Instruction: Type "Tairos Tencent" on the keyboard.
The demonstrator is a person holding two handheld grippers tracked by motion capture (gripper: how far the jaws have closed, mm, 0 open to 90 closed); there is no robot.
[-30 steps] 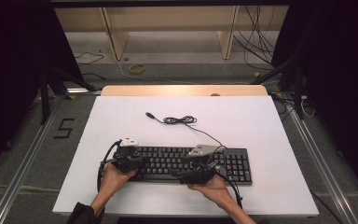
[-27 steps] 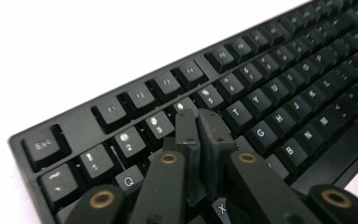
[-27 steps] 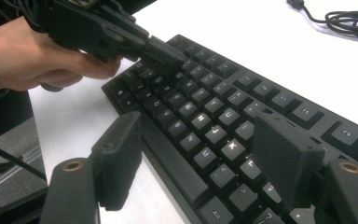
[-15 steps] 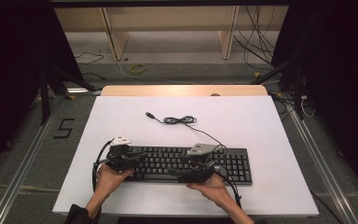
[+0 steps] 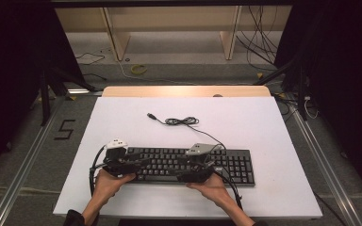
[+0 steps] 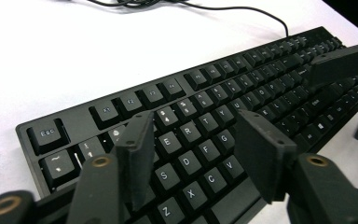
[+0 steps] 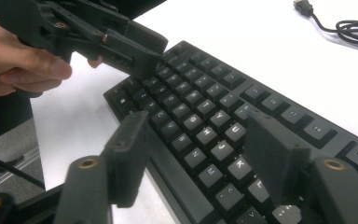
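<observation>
keyboard (image 5: 188,165) lying lower centre of the high view on white table (image 5: 264,127) | likely rigid, fairly light, best gripped at edges | left gripper (image 6: 200,154) just opening, hovering over keys, empty | right gripper (image 7: 200,154) closing slightly, parted, empty

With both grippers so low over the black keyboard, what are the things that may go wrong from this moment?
1. The left gripper, whose jaws have just been opening, hangs open over the letter keys of the keyboard; lowering it may press keys or catch a keycap.
2. The right gripper, open with its jaws just closing a little, straddles the keyboard's front edge; a pinch there may tip or slide the keyboard.
3. The keyboard's loose cable lies coiled behind; pulling the keyboard may drag it.
</observation>
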